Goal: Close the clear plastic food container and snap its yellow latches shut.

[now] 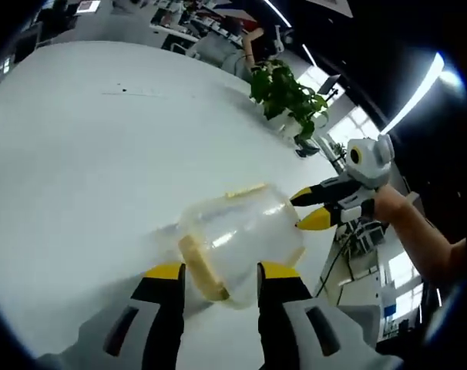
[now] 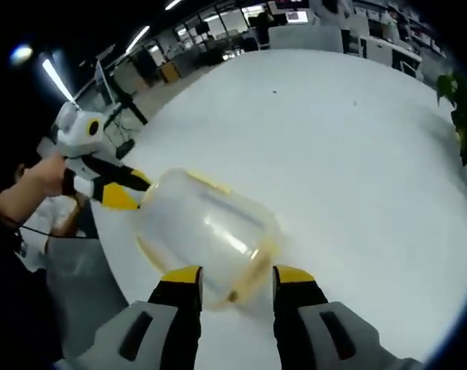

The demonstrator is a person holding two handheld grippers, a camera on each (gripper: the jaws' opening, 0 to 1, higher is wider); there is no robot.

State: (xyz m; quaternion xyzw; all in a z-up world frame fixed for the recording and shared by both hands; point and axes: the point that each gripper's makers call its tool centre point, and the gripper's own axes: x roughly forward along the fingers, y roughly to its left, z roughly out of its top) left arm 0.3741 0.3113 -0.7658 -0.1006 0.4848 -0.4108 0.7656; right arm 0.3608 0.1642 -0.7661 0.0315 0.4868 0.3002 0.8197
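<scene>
In the left gripper view we see the round white table (image 1: 79, 154) spreading across the left and centre. Low in the middle lies the clear plastic food container with yellow latches (image 1: 241, 239), resting on the table top. One yellow latch (image 1: 201, 270) runs along its near left edge, and a second yellow latch (image 1: 246, 190) sits on its far upper edge. We cannot tell whether anything is inside; the walls look clear and no contents are visible. The left gripper (image 1: 218, 271) rises from the bottom with its yellow-tipped jaws spread apart on either side of the container's near end; we cannot confirm that they touch it. To the right, the right gripper (image 1: 309, 208) comes in with its yellow tips set apart, the lower tip at the container's right wall. A person's hand (image 1: 389, 204) holds it. Behind, a green potted plant (image 1: 286, 96) stands near the table's far edge.

In the right gripper view the left gripper (image 2: 127, 189) enters from the left, its tips against the container (image 2: 206, 231). The right gripper (image 2: 238, 276) shows separated jaws flanking the container's near rim.
</scene>
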